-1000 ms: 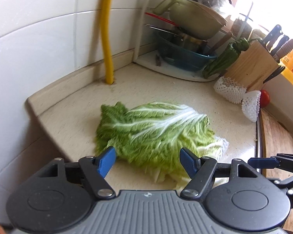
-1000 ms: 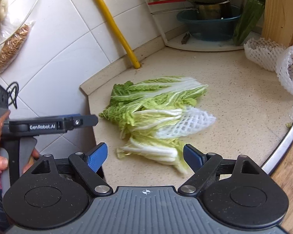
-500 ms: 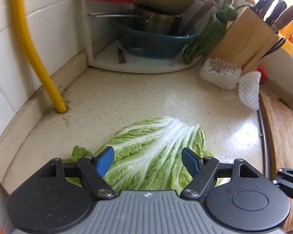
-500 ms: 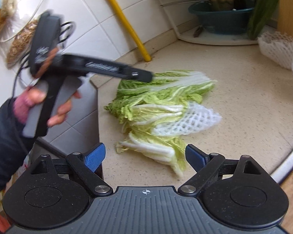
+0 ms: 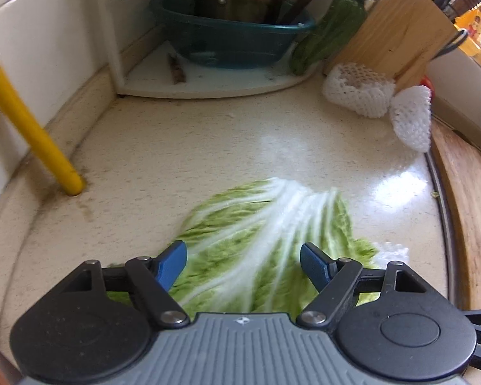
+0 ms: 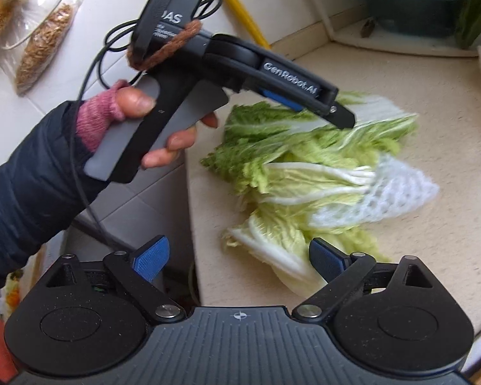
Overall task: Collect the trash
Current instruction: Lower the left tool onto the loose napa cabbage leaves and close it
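Left tongs [image 5: 243,264]: the jaws are opening, standing apart over the cabbage leaves [image 5: 266,250], which are lying flat on the speckled surface [image 5: 182,147] directly below and between the blue fingertips [image 5: 173,264]; neither pad is pressing on a leaf. Off to the left of these tongs a yellow pipe [image 5: 38,141] is meeting the surface by the tiled wall; ahead, a teal basin [image 5: 231,45] is sitting on a white corner shelf, and to the right two white foam nets [image 5: 359,93] are lying against a wooden knife block [image 5: 391,29]. Right tongs [image 6: 239,260]: the jaws are likewise opening, wide apart, with pale leaf stalks lying between and just ahead of them, not gripped. To their upper left a hand [image 6: 163,128] in a dark sleeve is holding the other tool over the leaf pile; ahead and to the right a white foam net [image 6: 378,192] is resting on the leaves, near the surface's front edge.
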`<state>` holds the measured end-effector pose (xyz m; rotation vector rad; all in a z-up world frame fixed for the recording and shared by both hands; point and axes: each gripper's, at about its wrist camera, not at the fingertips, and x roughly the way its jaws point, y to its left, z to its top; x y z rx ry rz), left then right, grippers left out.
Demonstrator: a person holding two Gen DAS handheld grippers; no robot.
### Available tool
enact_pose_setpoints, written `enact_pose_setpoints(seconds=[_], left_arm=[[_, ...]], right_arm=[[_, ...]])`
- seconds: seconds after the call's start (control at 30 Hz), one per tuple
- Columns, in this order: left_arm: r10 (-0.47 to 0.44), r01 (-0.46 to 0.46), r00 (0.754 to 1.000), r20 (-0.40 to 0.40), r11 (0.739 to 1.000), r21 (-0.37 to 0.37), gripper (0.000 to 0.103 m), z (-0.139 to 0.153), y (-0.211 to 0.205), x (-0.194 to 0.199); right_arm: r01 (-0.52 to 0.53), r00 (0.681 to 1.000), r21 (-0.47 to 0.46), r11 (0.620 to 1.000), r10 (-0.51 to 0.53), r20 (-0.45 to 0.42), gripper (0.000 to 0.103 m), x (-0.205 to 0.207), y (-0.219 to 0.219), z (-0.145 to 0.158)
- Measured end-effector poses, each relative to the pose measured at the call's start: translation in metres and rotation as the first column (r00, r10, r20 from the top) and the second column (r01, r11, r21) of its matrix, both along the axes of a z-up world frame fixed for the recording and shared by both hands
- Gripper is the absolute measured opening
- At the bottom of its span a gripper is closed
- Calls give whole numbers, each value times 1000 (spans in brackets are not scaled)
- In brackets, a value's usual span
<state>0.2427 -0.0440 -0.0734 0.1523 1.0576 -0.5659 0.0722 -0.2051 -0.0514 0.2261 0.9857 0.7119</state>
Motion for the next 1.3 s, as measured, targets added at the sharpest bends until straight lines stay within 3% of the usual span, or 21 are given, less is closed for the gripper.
enact_pose_setpoints(seconds=[0.1,0.2,0.27,0.43,0.53,0.7,0.83,0.9,0.97,1.17,1.3], left_arm=[[33,-36,999,30,997,73,75,0,13,6],[16,-16,1000,-18,1000,-1,75,4,19,10],[-32,32,999,-9,999,-41,76,9,10,11],[-67,67,998,-1,995,68,77,-7,-22,25],[-101,100,995,-2,991,84,78,-6,-25,18],[-158,164,982,-104,985,51,75,-1,-13,-3],[-175,169,970,-171,984,-45,75,10,5,-7],[-233,229,958,-166,972,-44,77,15,4,-17],[-259,262,953,-155,965,5,78,14,0,-24],[-264,272,958,-114,961,54,83,16,-9,-20],[-282,294,948,-144,953,71,85,9,-14,-12]], right_arm=[[-19,1000,32,999,19,-12,97,-3,4,3],[0,999,74,997,3,-38,98,-3,-3,3],[36,998,79,996,-32,-49,98,-1,-12,4],[184,980,117,976,-173,-97,98,10,-42,6],[216,975,97,972,-208,-81,98,10,-46,12],[241,969,119,963,-233,-76,98,7,-52,10],[261,963,124,957,-250,-99,98,8,-52,3],[259,964,109,960,-248,-100,98,9,-52,1],[245,966,86,966,-237,-101,98,9,-50,0],[191,979,11,982,-189,-79,98,3,-42,5],[86,995,-127,988,-79,58,101,-11,-24,24]])
